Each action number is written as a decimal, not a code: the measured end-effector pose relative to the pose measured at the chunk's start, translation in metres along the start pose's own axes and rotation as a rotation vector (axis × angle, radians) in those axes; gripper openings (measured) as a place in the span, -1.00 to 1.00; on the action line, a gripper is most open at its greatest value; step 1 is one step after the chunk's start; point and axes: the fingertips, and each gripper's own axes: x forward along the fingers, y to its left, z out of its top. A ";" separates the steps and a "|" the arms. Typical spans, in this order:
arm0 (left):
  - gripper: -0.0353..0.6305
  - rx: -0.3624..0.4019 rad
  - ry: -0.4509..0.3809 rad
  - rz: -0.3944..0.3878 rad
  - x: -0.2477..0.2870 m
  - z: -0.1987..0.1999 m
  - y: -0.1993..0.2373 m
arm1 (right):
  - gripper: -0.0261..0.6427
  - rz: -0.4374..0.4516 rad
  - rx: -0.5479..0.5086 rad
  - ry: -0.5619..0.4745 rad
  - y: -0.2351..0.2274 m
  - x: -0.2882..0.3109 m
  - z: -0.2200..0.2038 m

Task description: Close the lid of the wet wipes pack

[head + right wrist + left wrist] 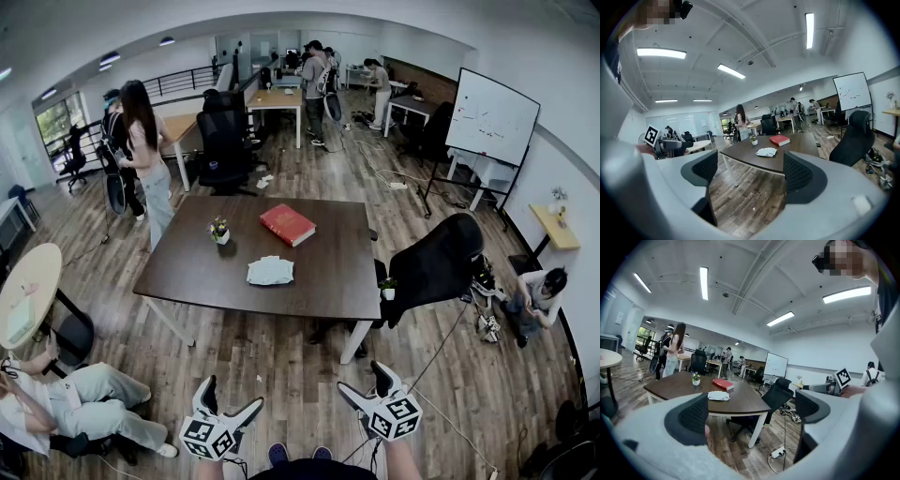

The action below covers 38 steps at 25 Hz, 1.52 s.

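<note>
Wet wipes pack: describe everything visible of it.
The wet wipes pack is a flat, whitish, soft-looking packet with a rumpled outline. It lies flat on the dark brown table, toward its near edge. It sits nearer the camera than the red book and the small potted plant, apart from both. Only the table touches it. It is too small here to tell whether its lid is open or shut.

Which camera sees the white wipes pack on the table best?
The head view: it looks down on the wet wipes pack, showing its whole top on the brown table. The left gripper view and the right gripper view show it small, far off and nearly edge-on.
</note>
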 end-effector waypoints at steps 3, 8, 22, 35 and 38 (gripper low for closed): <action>0.82 0.003 0.000 0.001 0.004 0.002 -0.006 | 0.42 -0.002 -0.002 -0.005 -0.005 -0.001 0.002; 0.82 0.006 0.001 0.004 0.007 0.000 -0.018 | 0.42 0.010 -0.009 -0.004 -0.012 -0.005 0.003; 0.82 0.010 -0.006 0.050 0.004 -0.013 -0.041 | 0.52 0.057 -0.004 0.010 -0.026 -0.012 -0.010; 0.82 0.025 -0.050 0.036 0.063 0.011 0.004 | 0.52 0.052 -0.024 -0.008 -0.058 0.050 0.010; 0.82 0.027 -0.060 0.034 0.080 0.020 0.024 | 0.52 0.047 -0.023 0.005 -0.064 0.075 0.011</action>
